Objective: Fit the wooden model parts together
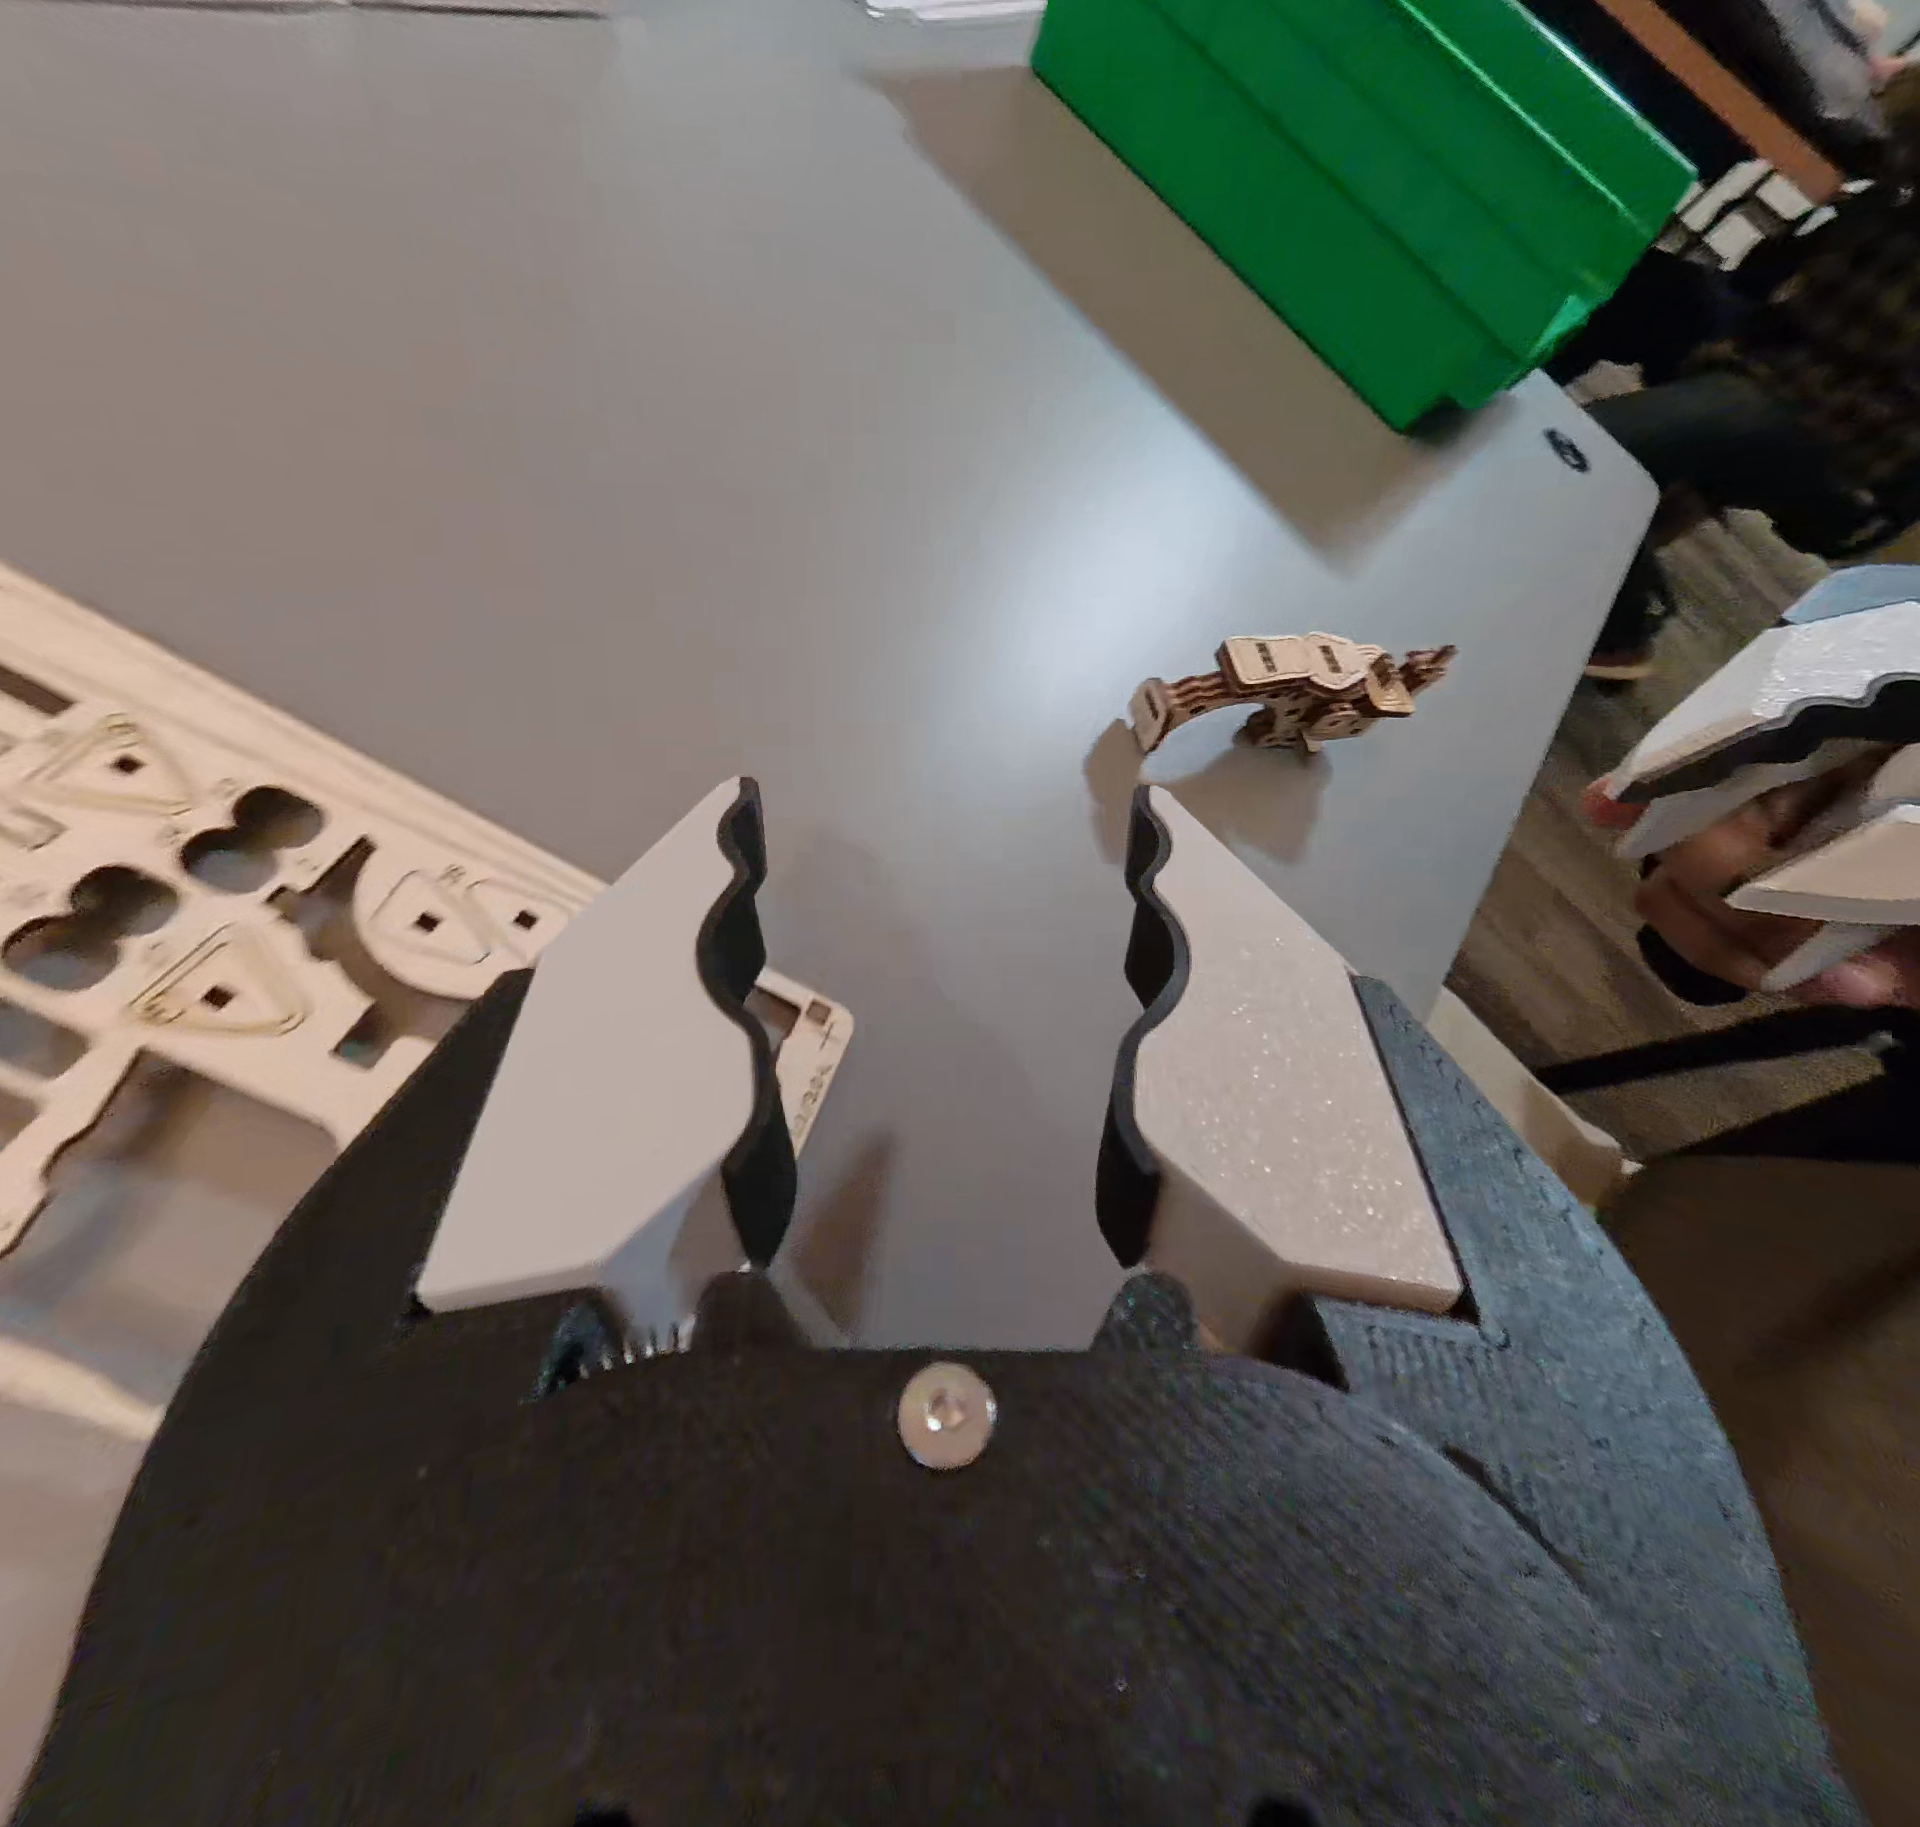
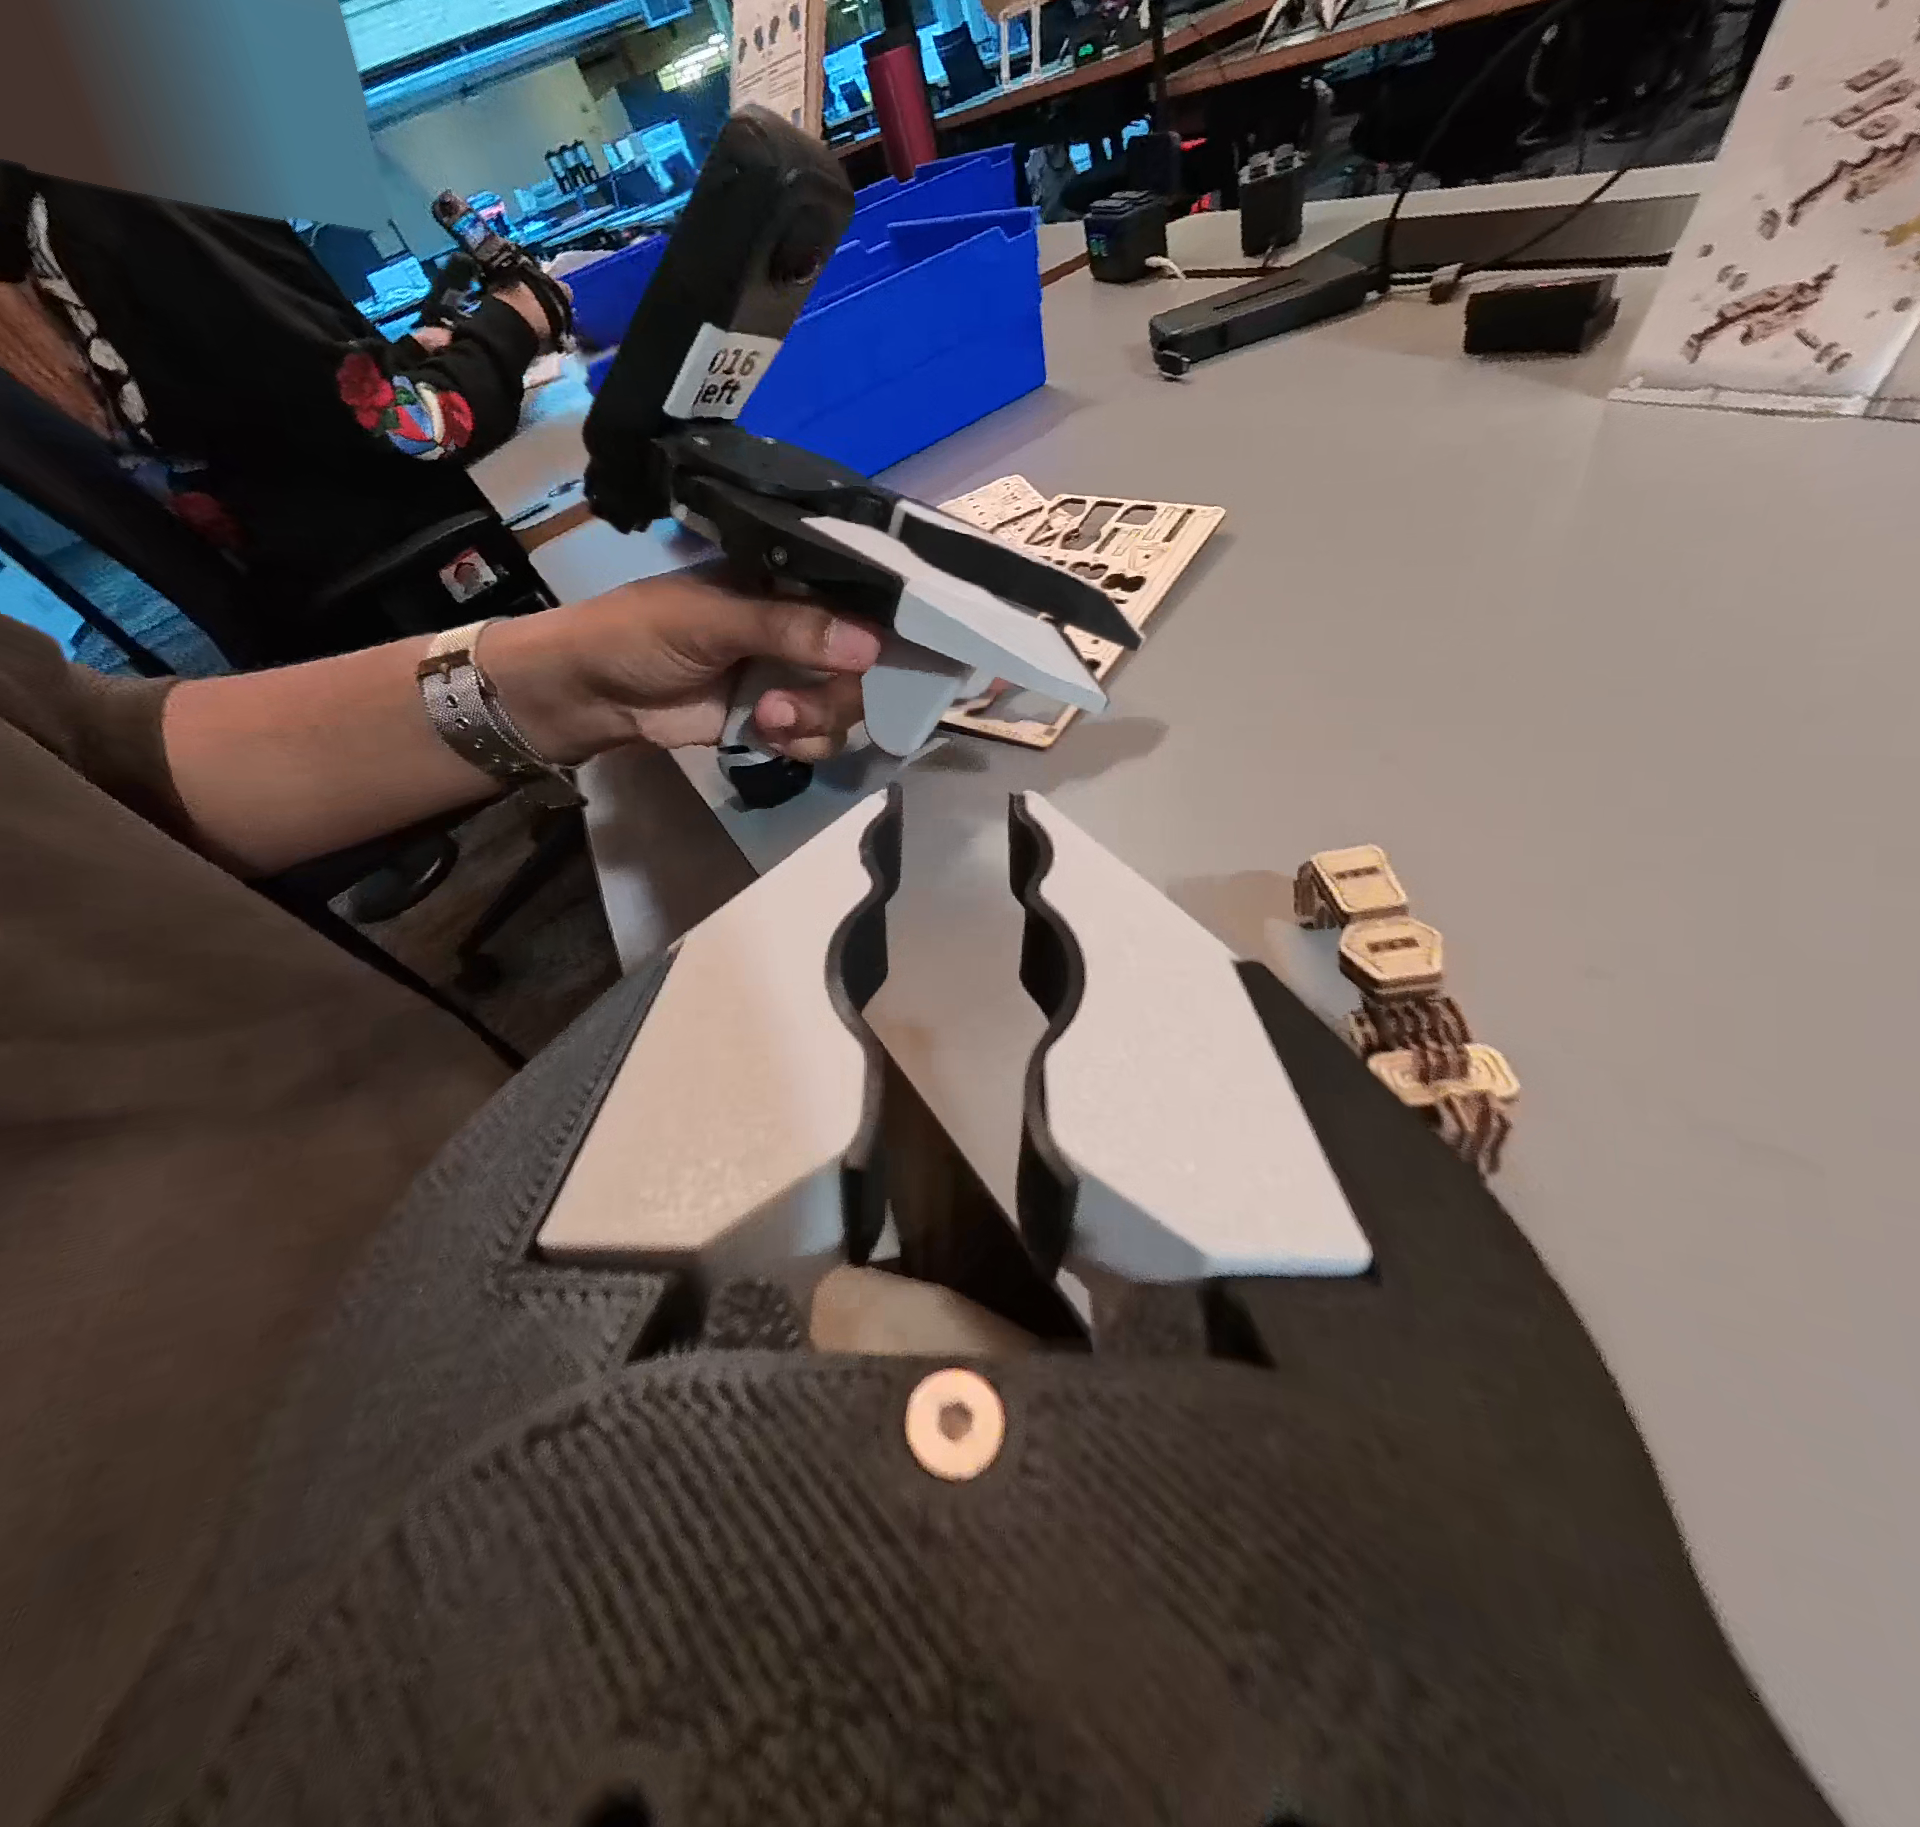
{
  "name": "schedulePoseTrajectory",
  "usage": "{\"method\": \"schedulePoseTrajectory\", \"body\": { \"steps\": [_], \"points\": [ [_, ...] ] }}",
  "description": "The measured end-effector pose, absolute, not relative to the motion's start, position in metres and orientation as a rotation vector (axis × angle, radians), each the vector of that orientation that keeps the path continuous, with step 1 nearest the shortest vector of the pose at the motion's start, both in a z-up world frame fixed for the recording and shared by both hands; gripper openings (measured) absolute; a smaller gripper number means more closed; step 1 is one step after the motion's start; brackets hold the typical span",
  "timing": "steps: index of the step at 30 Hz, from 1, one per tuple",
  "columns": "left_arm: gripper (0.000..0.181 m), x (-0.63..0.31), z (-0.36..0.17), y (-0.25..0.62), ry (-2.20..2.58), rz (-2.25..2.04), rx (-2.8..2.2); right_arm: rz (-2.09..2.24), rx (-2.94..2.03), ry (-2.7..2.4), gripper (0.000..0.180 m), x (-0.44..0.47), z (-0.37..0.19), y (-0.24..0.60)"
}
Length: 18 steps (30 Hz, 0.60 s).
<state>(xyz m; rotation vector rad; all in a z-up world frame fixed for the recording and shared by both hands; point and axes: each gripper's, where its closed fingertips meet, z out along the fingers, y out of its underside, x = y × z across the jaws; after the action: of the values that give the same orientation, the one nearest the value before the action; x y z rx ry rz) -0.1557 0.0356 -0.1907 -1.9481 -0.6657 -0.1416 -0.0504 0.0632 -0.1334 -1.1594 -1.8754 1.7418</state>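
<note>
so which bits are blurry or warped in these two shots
Left wrist view: the punched wooden sheet and green bin smear with motion blur, while the small wooden model stays fairly sharp; the table edge bends from the wide lens. Right wrist view: the left gripper is crisp, the frame's edges soften, and the top left corner is masked.

**Materials & finish**

Table (image 1: pixel 623 427): smooth, matt grey w/ soft sheen. Wooden model (image 1: pixel 1294 691): pale laser-cut ply, dark burnt edges. Part sheet (image 1: pixel 208 946): same thin ply, flat, matt. Left gripper (image 1: pixel 945 852): matt grey plastic fingers (image 1: pixel 623 1050), faintly grainy; black rubbery wavy pads; rough layered black printed body; shiny metal screw (image 1: pixel 945 1414). Green bin (image 1: pixel 1351 167): smooth, semi-gloss plastic.
</note>
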Motion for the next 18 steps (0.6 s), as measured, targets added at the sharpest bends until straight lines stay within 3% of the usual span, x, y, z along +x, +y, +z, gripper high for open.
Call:
{"method": "schedulePoseTrajectory", "body": {
  "steps": [18],
  "points": [
    [0.062, -0.164, -0.187, 0.041, -0.692, -0.318, -1.872, 1.751, -1.232, -1.904, 0.020, -0.044, -0.145, 0.067]
  ]
}}
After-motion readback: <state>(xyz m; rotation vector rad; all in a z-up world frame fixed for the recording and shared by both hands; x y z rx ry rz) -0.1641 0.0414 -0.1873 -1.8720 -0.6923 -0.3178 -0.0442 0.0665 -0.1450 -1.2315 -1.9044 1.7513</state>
